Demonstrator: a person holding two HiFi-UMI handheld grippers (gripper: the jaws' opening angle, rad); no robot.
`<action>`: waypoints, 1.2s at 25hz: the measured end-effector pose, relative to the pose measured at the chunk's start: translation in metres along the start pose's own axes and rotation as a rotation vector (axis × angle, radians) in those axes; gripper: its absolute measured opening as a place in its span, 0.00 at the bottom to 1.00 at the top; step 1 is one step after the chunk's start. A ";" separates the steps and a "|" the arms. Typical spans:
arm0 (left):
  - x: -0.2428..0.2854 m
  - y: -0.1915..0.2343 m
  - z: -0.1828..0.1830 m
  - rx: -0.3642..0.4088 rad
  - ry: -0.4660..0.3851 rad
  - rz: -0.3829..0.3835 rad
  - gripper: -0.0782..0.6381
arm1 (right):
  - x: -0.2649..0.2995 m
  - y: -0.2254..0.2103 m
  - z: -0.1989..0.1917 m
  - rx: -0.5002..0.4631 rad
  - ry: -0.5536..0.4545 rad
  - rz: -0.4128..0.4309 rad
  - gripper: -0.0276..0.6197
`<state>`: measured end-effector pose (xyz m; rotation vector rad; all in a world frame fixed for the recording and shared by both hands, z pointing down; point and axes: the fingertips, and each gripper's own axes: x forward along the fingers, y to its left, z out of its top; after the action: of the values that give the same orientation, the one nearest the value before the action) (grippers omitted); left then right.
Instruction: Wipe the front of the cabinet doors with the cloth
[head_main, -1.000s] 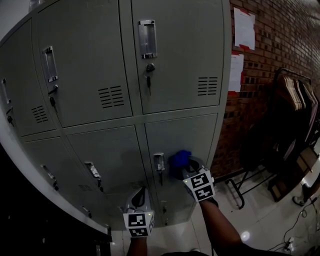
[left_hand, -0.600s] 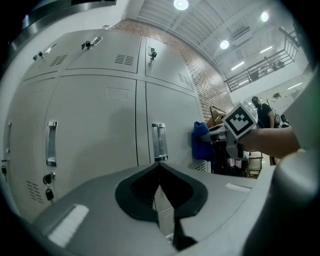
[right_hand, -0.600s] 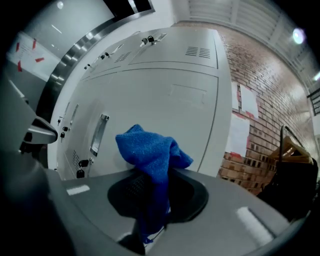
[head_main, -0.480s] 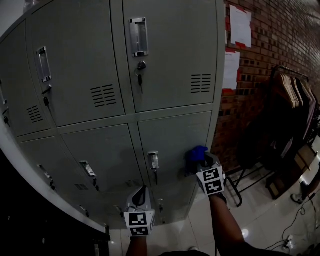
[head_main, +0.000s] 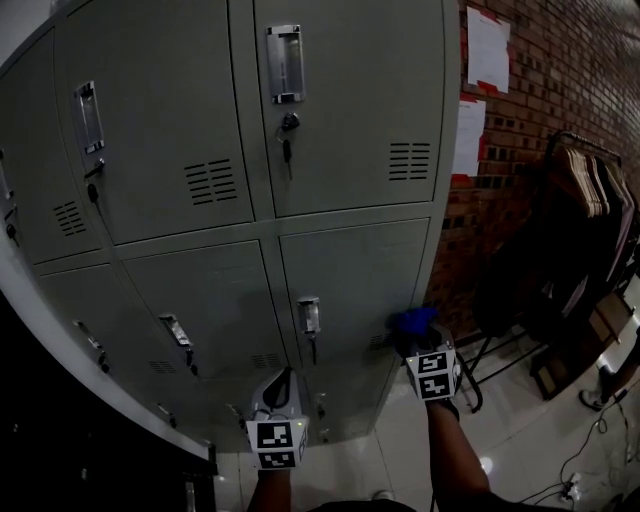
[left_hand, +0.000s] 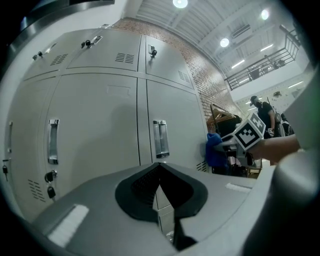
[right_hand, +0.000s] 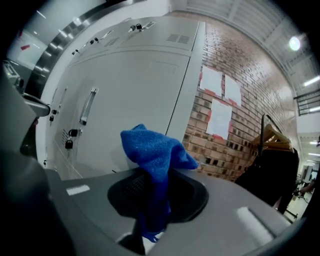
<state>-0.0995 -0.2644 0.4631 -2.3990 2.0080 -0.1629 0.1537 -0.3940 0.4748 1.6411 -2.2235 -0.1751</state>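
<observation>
— At the lower right door's right edge, what is that blue thing?
— The cloth, bunched up low on that door, just beside the cabinet's corner. Whether it presses on the metal I cannot tell. The right hand-held gripper is clenched on it (its own view shows the cloth pinched between the jaws, a fold standing above them and a tail hanging below).
— And the other one?
— The left hand-held gripper is lower, before the bottom doors, below and a little left of that door's handle. Its jaws are closed together, with nothing between them.
— Around them?
— The grey cabinet has a key hanging in an upper lock. Right of it is a brick wall with papers on it, then a rack of clothes.
</observation>
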 end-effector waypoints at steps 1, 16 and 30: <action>0.000 0.001 0.000 -0.002 0.001 0.002 0.12 | 0.002 0.005 -0.008 -0.003 0.017 0.010 0.14; -0.006 0.021 -0.008 0.014 0.012 0.051 0.12 | 0.038 0.051 -0.046 0.104 0.143 0.035 0.14; -0.021 0.043 -0.008 -0.058 -0.011 0.066 0.12 | 0.037 0.147 -0.013 0.041 0.102 0.205 0.14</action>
<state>-0.1455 -0.2508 0.4661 -2.3570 2.1127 -0.0929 0.0175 -0.3814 0.5413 1.3971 -2.3118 0.0087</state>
